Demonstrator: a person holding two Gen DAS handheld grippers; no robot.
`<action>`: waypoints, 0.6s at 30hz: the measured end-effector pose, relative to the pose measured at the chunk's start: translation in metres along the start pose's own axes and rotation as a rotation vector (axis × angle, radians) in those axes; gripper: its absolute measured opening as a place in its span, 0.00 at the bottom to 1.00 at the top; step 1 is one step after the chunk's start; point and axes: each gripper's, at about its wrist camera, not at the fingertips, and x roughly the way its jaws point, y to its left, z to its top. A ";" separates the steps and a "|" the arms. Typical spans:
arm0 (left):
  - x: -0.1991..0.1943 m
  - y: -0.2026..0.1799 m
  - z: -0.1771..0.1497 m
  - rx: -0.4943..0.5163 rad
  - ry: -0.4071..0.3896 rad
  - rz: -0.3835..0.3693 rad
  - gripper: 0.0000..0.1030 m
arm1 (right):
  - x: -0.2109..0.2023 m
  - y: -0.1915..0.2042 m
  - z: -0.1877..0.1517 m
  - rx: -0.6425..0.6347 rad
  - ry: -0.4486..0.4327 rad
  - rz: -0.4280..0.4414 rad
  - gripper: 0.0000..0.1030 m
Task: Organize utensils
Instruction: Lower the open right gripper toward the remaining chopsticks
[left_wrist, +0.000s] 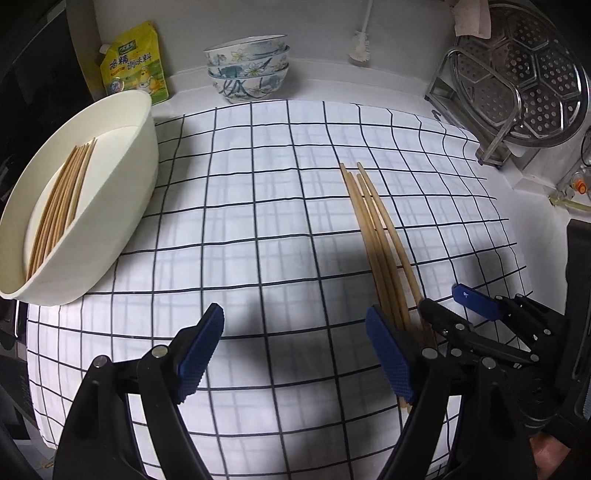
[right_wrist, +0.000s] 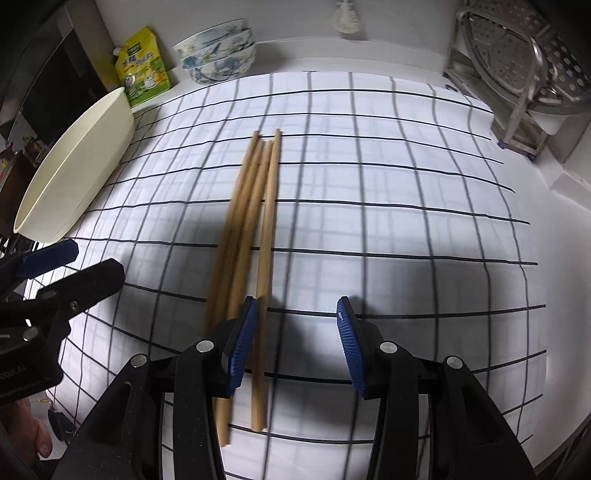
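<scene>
Checked cloth (left_wrist: 280, 206), white with dark grid lines, covers most of the white counter (left_wrist: 524, 206) and carries nearly everything in play. Along its left edge sits a long cream oval tub (left_wrist: 122, 206), and a tight row of wooden chopsticks (left_wrist: 59, 206) lies lengthwise in it. At the counter's far right corner a metal rack (left_wrist: 476, 96) holds a perforated steel steamer plate (left_wrist: 532, 77) upright. Near the far edge, off the cloth, stand three stacked floral bowls (left_wrist: 247, 70), with a yellow seasoning pouch (left_wrist: 135, 62) to their left behind the tub's far end. On the right half of the cloth lies a loose bundle of four chopsticks (right_wrist: 255, 221), pointing away toward the far edge, overlapping one another and slightly blurred in the right wrist view. The left gripper (left_wrist: 295, 354) stands wide open over bare cloth near the near edge, nothing between its blue pads, its right finger just beside the bundle's near ends. The right gripper (right_wrist: 297, 347) is partly open; one chopstick of the bundle runs between its fingers close against the left pad (right_wrist: 242, 343), the other three pass outside that finger, and the pads do not clamp anything
</scene>
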 end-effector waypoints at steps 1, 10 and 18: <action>0.003 -0.003 0.000 0.005 0.001 -0.002 0.75 | 0.000 -0.004 -0.001 0.010 -0.001 -0.001 0.42; 0.021 -0.024 -0.002 0.042 0.007 -0.032 0.75 | -0.007 -0.035 -0.005 0.076 -0.013 -0.015 0.42; 0.037 -0.033 -0.004 0.066 0.033 -0.012 0.75 | -0.013 -0.038 -0.006 0.078 -0.035 0.015 0.42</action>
